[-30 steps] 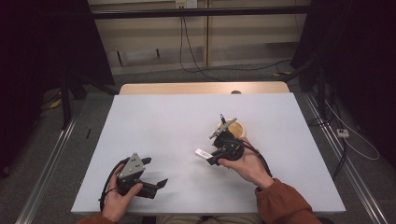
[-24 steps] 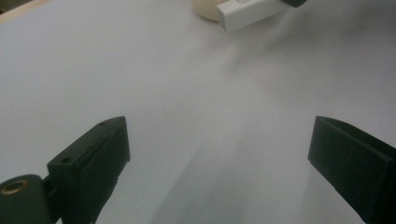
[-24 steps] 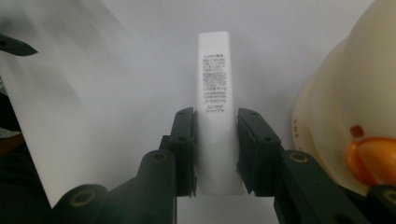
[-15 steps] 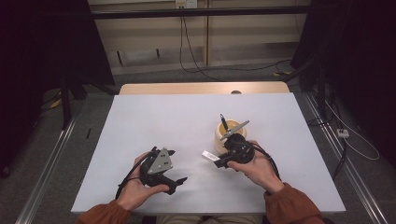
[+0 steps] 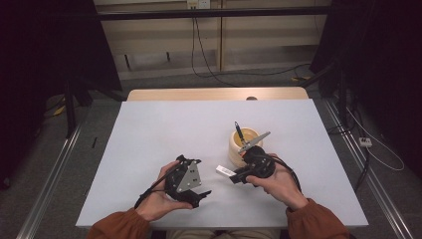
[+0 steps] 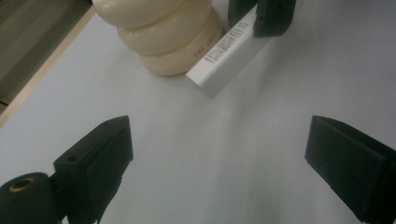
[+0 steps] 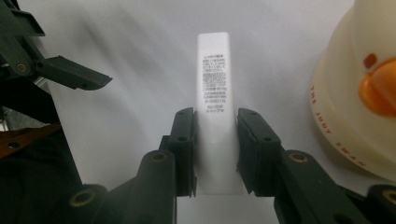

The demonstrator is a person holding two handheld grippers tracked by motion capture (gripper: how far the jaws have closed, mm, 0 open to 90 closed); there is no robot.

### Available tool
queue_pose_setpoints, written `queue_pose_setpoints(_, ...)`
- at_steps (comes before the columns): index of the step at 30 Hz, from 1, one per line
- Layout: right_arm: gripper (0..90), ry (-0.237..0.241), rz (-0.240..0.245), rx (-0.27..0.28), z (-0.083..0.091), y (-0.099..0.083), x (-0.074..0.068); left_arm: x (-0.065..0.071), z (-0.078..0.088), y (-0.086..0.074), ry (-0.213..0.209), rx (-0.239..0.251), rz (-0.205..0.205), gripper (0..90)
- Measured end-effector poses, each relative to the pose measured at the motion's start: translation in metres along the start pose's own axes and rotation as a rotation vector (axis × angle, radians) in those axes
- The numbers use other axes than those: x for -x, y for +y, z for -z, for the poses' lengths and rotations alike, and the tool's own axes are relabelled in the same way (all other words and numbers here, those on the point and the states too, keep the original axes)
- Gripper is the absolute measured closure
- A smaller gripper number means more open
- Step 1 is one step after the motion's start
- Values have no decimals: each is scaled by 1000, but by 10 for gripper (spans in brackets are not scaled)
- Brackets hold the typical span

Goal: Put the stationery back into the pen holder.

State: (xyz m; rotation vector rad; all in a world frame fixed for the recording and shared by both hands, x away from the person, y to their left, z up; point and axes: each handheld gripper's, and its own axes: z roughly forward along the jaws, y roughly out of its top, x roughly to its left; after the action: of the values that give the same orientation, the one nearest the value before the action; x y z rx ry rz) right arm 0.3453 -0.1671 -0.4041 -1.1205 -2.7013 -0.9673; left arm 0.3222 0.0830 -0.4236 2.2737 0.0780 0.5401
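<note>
white and printed with small dark text, a slim tube [image 7: 214, 93] sits clamped between the two black jaws of the right gripper [image 7: 215, 149], which pinch it near its lower end so that most of its length sticks out past the pads. in the high view the same tube [image 5: 225, 171] pokes out toward the left of the right gripper [image 5: 238, 175], level and close over the white table [image 5: 149, 129], with the person's right hand [image 5: 278, 181] wrapped around the gripper body.

just behind that gripper stands a cream, ridged holder [image 5: 243, 142] with a dark pen [image 5: 238, 132] leaning out of its top. in the right gripper view the holder [image 7: 355, 107] rises at the right edge, showing an orange mark and a line of brown lettering, near the tube but apart from it.

the left gripper [image 5: 193, 191] lies in the person's left hand [image 5: 161, 199] toward the near edge of the table, its grey three-cornered plate facing up. its jaws stand wide apart with nothing between them; in the left gripper view they [image 6: 219, 158] frame bare table, and beyond them the tube [image 6: 229, 51] slants beside the holder [image 6: 163, 32], its end looking to touch the holder's base.
</note>
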Motion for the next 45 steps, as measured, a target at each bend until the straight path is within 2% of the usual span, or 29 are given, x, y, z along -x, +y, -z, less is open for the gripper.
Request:
queue_pose_setpoints(2, 689, 6, 7, 1, 0, 0, 0, 5, -2, 1, 41, -10, -52, 82)
queue_pose_setpoints(4, 689, 10, 6, 0, -1, -1, 0, 9, -4, 1, 49, -9, -65, 98)
queue_pose_setpoints(6, 689, 16, 11, -2, -2, -1, 0, 13, -3, 0, 67, -16, -99, 126)
queue_pose_setpoints(11, 689, 30, 8, -4, -3, 0, -1, 19, -1, -3, 114, -17, -116, 128)
queue_pose_setpoints(12, 689, 31, 10, -2, -4, 0, -1, 20, -1, -3, 132, -21, -139, 125)
queue_pose_setpoints(14, 689, 34, 15, -5, -4, 1, -2, 22, 0, -5, 176, -44, -154, 146)
queue_pose_setpoints(15, 689, 37, 18, -1, -4, 1, -3, 22, 0, -5, 191, -40, -147, 160)
queue_pose_setpoints(17, 689, 40, 25, 1, -4, 3, -4, 23, 0, -8, 208, -68, -139, 174)
queue_pose_setpoints(18, 689, 41, 23, 1, -5, 3, -5, 23, 0, -8, 223, -75, -158, 181)
queue_pose_setpoints(19, 690, 46, 28, 2, -5, 4, -6, 25, 0, -9, 230, -82, -150, 184)
queue_pose_setpoints(20, 689, 46, 35, 2, -7, 5, -6, 26, -1, -9, 246, -90, -178, 191)
queue_pose_setpoints(21, 689, 49, 33, -2, -7, 5, -8, 27, -1, -10, 254, -89, -188, 200)
queue_pose_setpoints(22, 689, 50, 37, -3, -8, 6, -9, 28, -1, -10, 247, -95, -184, 214)
queue_pose_setpoints(23, 689, 51, 36, -8, -9, 6, -9, 28, 0, -9, 255, -118, -213, 224)
queue_pose_setpoints(25, 690, 53, 44, -9, -10, 7, -10, 30, -2, -9, 250, -127, -209, 246)
queue_pose_setpoints(28, 690, 55, 49, -16, -11, 8, -12, 32, -3, -8, 250, -143, -238, 287)
queue_pose_setpoints(29, 689, 61, 52, -20, -12, 9, -13, 33, -3, -8, 264, -139, -245, 295)
queue_pose_setpoints(31, 690, 61, 54, -24, -14, 10, -14, 35, -3, -7, 258, -123, -265, 337)
queue_pose_setpoints(33, 689, 68, 67, -25, -17, 13, -16, 38, -4, -6, 268, -134, -282, 363)
queue_pose_setpoints(36, 690, 75, 78, -24, -20, 16, -19, 40, -7, -6, 253, -136, -305, 403)
queue_pose_setpoints(37, 689, 80, 79, -26, -21, 17, -20, 42, -8, -7, 254, -138, -300, 412)
queue_pose_setpoints(38, 690, 78, 87, -22, -23, 17, -22, 41, -8, -6, 258, -138, -315, 439)
queue_pose_setpoints(39, 689, 80, 86, -22, -24, 17, -23, 42, -8, -5, 257, -148, -311, 474)
queue_pose_setpoints(41, 689, 82, 88, -27, -25, 16, -24, 43, -10, -5, 261, -128, -324, 502)
queue_pose_setpoints(42, 689, 85, 87, -28, -26, 16, -24, 44, -10, -4, 260, -143, -327, 515)
queue_pose_setpoints(45, 690, 80, 80, -27, -26, 14, -23, 45, -15, 1, 260, -118, -345, 536)
